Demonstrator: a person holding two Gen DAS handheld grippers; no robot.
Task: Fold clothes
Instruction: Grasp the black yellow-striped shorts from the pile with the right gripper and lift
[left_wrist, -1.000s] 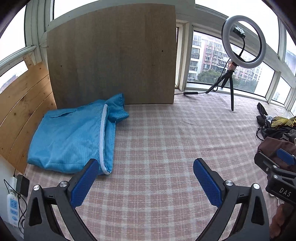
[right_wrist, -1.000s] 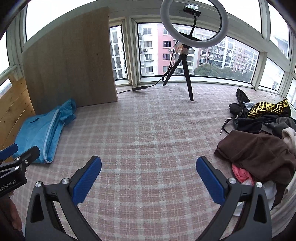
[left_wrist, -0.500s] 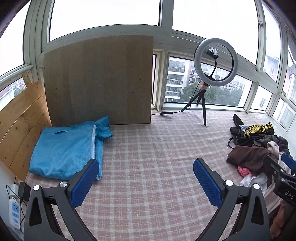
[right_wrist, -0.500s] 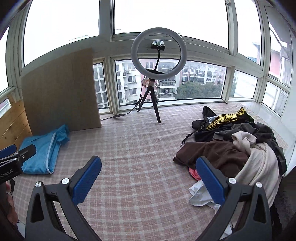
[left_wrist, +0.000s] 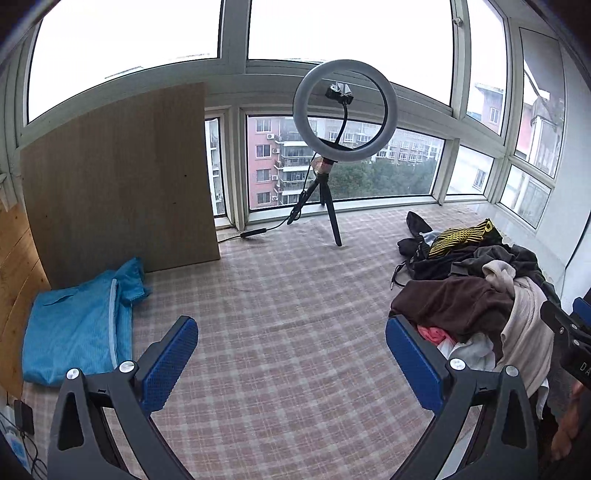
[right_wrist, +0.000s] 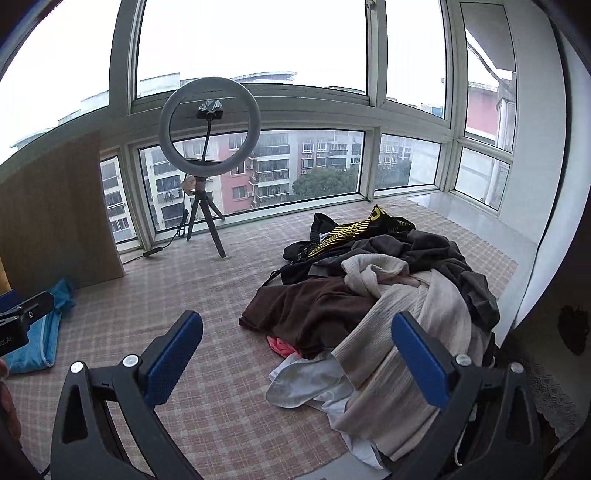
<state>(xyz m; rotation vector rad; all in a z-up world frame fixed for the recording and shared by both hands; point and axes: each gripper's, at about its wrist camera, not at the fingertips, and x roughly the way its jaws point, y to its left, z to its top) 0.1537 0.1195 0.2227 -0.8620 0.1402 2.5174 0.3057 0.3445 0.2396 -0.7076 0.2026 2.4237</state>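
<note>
Folded garment (left_wrist: 75, 332) lies left, clothes pile (left_wrist: 476, 299) right, ring light (left_wrist: 343, 122) behind between them.

One folded blue garment (left_wrist: 79, 326) left of the left gripper (left_wrist: 290, 363). One pile of unfolded clothes (right_wrist: 384, 295) ahead of the right gripper (right_wrist: 295, 360). One ring light (left_wrist: 345, 110) on one tripod (left_wrist: 325, 206). One wooden board (left_wrist: 118, 177). Two grippers, jaws apart.

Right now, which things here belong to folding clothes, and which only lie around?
For the job: clothes pile, folded blue garment, left gripper, right gripper.

Just lying about: ring light, wooden board, power strip.
</note>
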